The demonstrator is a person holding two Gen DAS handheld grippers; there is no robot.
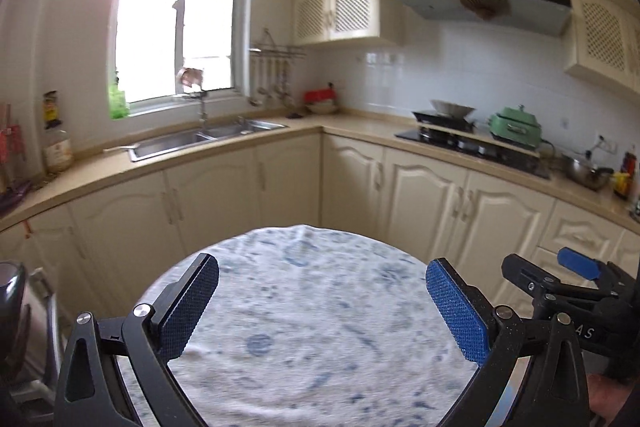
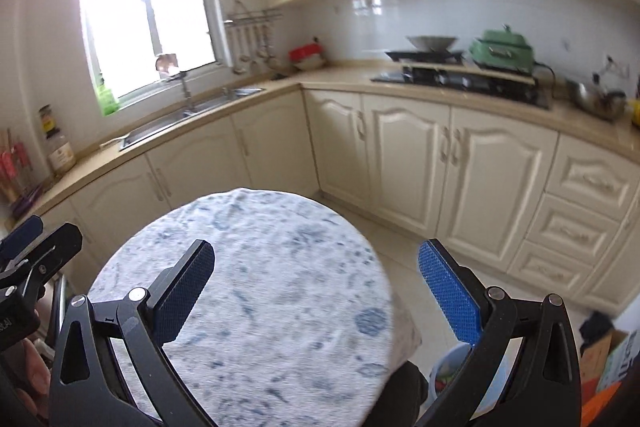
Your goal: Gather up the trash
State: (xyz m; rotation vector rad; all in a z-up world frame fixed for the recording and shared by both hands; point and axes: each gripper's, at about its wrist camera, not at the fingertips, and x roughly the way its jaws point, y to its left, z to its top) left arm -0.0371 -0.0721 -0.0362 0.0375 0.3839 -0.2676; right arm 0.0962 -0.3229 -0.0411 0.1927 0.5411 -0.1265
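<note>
My left gripper (image 1: 322, 301) is open and empty above a round table with a white and blue patterned cloth (image 1: 312, 307). My right gripper (image 2: 316, 291) is open and empty above the same table (image 2: 256, 267), over its right half. The right gripper also shows at the right edge of the left wrist view (image 1: 568, 279). A light blue bin (image 2: 460, 371) with scraps inside stands on the floor at the table's right side, partly hidden by my right finger. No trash shows on the cloth.
Cream kitchen cabinets (image 2: 440, 155) run along the back and right. A sink (image 1: 200, 139) sits under the window and a stove (image 1: 460, 135) with a green pot (image 1: 516, 127) is to the right. Boxes (image 2: 608, 359) lie on the floor at right.
</note>
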